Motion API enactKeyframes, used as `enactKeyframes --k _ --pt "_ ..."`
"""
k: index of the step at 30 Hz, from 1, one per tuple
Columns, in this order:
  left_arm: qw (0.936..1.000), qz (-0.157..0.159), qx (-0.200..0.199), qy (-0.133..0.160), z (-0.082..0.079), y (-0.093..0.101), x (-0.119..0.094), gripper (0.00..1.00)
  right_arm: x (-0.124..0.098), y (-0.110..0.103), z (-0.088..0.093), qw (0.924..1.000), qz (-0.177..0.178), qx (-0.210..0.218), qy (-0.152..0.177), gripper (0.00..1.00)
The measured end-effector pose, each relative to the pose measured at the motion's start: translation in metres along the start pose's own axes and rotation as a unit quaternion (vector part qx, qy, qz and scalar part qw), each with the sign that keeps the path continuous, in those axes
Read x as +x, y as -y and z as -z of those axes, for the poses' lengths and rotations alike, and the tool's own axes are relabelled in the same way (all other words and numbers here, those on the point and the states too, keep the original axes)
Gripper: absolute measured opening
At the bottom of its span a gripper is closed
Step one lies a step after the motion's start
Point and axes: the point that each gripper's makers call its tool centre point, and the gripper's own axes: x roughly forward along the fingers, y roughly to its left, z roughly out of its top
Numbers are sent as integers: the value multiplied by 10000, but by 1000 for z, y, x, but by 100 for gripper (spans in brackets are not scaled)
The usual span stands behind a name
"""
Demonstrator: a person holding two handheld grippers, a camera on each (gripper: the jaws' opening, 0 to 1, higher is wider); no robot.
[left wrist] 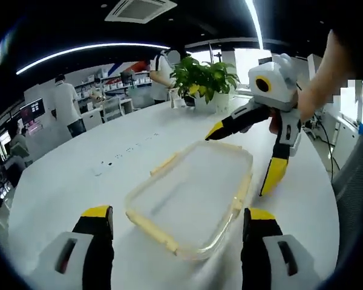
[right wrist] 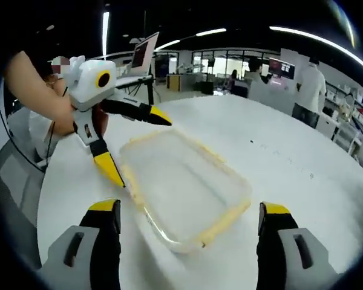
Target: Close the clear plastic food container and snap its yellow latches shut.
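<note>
The clear plastic container (left wrist: 193, 190) (right wrist: 181, 181) lies flat on the white table, its lid resting on top. Yellow latches (left wrist: 150, 228) run along its sides; whether any is snapped down I cannot tell. My left gripper (left wrist: 178, 212) is open, and its yellow-tipped jaws stand on either side of the container's near end. In the right gripper view the left gripper (right wrist: 142, 151) comes in from the left, jaws spread across a far corner. My right gripper (right wrist: 190, 208) is open at the opposite end. Seen from the left gripper view, the right gripper (left wrist: 242, 158) straddles the far right corner, held by a hand.
The round white table (left wrist: 78, 169) (right wrist: 290, 157) extends around the container. A potted plant (left wrist: 202, 78) stands at its far edge. A monitor (right wrist: 142, 51) sits beyond the table. A grey chair (left wrist: 357, 181) is by the table's rim. People stand in the background.
</note>
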Motion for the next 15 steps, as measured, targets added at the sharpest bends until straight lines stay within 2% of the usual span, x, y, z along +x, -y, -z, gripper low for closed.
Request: enactKeyframes --k 6,8,9,10,15 --pt "9998 -116 -142 56 2 3 -5 88 -6 0 5 9995 184 243 -8 92" --pt "9996 -130 -223 122 3 4 -7 93 -8 1 6 9988 256 406 62 97" --pt "9996 -122 -224 104 6 6 -7 95 -10 5 4 9982 435 388 117 100" --pt "9997 -116 -211 74 8 7 -8 96 -12 0 7 9987 328 388 62 100" --pt "9993 -92 -349 38 16 12 -14 99 -17 -1 3 9974 410 553 193 100"
